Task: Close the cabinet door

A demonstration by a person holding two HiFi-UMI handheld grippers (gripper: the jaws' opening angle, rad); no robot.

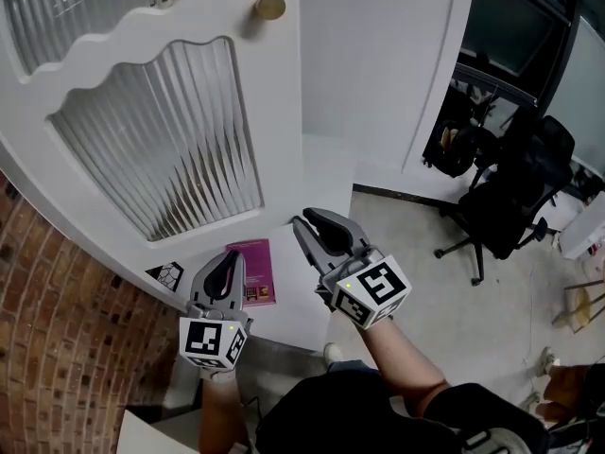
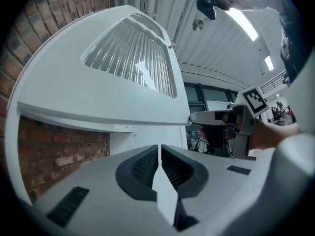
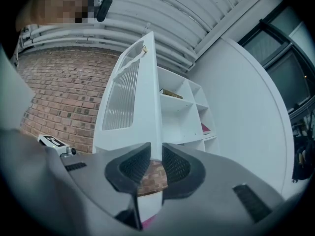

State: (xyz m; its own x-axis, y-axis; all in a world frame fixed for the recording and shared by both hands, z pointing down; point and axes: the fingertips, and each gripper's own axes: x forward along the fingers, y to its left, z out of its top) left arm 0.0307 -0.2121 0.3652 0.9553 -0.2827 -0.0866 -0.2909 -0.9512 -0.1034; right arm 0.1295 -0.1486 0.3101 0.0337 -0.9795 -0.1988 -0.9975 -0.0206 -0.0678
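Note:
The white cabinet door (image 1: 170,112) with its ribbed glass panel and brass knob (image 1: 269,8) stands swung open over my grippers. My left gripper (image 1: 227,261) sits just below the door's bottom edge, shut and empty. In the left gripper view its jaws (image 2: 159,149) meet, pointing up at the door's underside (image 2: 108,107). My right gripper (image 1: 302,225) is beside it to the right, near the door's free edge. In the right gripper view its jaws (image 3: 156,154) stand a narrow gap apart, in line with the door's edge (image 3: 153,107), with nothing between them.
A magenta book (image 1: 253,270) lies on the white shelf (image 1: 307,296) below the grippers. A brick wall (image 1: 57,329) is at the left. Open cabinet shelves (image 3: 182,112) lie to the right of the door. A black office chair (image 1: 510,206) stands on the floor at right.

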